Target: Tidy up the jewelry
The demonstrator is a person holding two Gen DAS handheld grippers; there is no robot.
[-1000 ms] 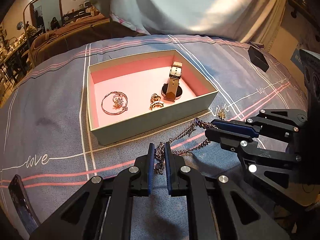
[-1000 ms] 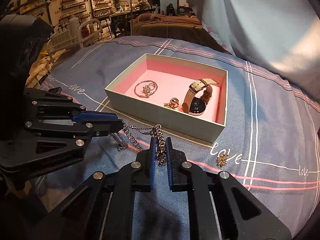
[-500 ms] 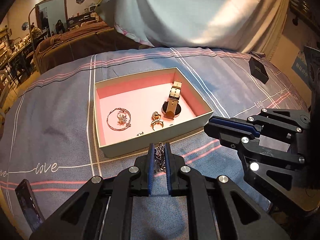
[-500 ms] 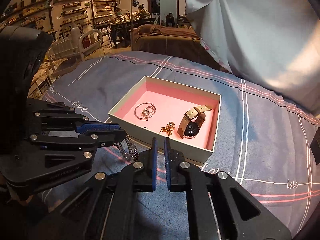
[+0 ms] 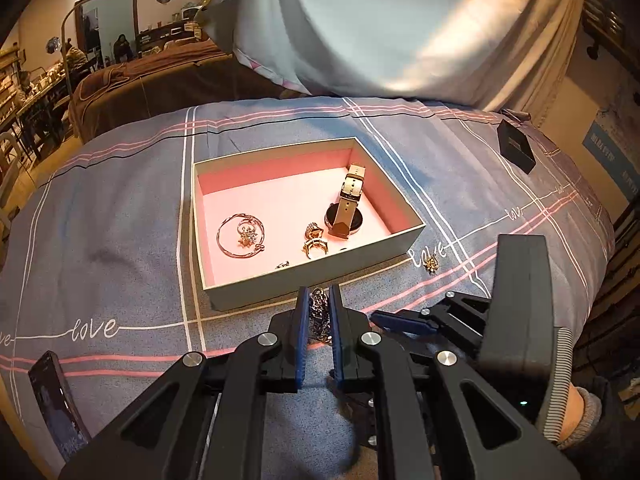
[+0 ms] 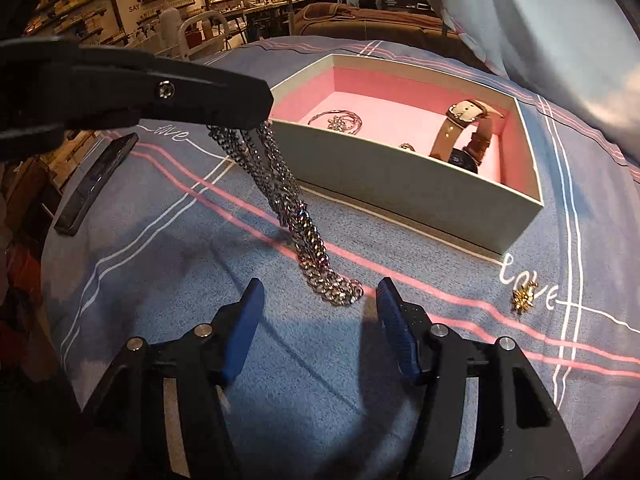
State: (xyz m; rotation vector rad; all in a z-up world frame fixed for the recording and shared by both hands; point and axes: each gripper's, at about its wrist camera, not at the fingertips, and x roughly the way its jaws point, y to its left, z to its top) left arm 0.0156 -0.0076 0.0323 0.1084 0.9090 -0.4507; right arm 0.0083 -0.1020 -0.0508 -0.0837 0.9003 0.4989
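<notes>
My left gripper (image 5: 319,308) is shut on a silver chain necklace (image 5: 319,312) and holds it above the bedspread in front of the box. In the right wrist view the chain (image 6: 288,204) hangs from the left gripper (image 6: 244,120) in a long loop, its low end just ahead of my right gripper (image 6: 320,312), which is open and empty. The open box (image 5: 320,284) with a pink lining holds a watch (image 5: 347,208), a thin bangle (image 5: 242,236) and gold rings (image 5: 315,240). A small gold brooch (image 6: 524,296) lies on the bedspread right of the box.
A phone (image 6: 96,180) lies on the bedspread to the left. A small black box (image 5: 516,148) sits at the far right. A big pale pillow (image 5: 400,20) stands behind the box. The bed edge is close on the left and right.
My right gripper has opened and let go of the chain, and dropped lower. My left gripper has lifted the chain, which now hangs free from it.
</notes>
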